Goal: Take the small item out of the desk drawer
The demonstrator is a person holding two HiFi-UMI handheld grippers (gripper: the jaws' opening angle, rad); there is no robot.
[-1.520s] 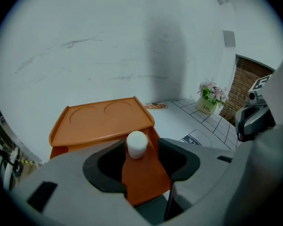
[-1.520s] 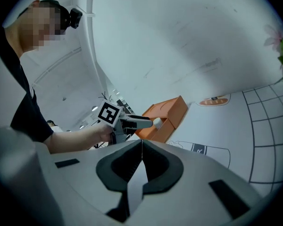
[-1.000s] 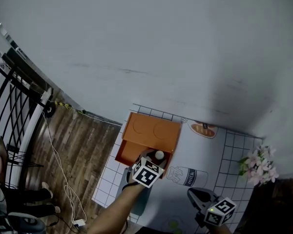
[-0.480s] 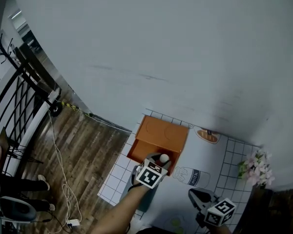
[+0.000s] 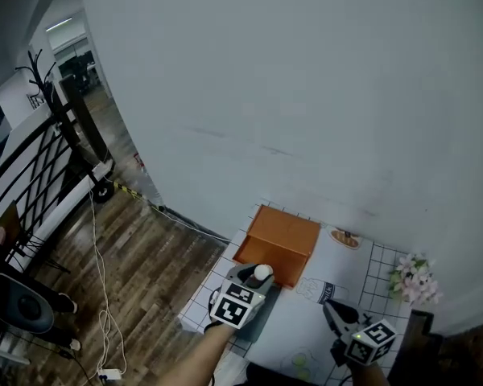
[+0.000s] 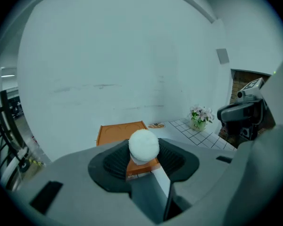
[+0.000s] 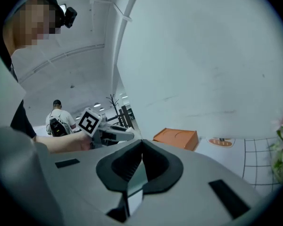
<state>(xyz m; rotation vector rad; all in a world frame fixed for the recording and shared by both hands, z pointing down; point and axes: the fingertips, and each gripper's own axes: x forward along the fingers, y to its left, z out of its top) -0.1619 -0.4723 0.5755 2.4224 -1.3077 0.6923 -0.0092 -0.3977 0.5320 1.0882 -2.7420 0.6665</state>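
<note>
Your left gripper [image 5: 256, 278] clamps the white ball [image 6: 144, 145] above the orange drawer box [image 5: 280, 236], carrying it clear. Your right gripper [image 7: 140, 161], beside that box, is closed and empty.

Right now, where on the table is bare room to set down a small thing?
Bare mat lies between the orange drawer box and the flowers, beyond the right hand-held gripper. It is crowded at the box front, where the white ball hangs.

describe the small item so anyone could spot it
Find the grid-patterned table mat by the white wall, then the orange drawer box on it. Just in front, the left gripper clamps a white ball, the only round white thing there.
</note>
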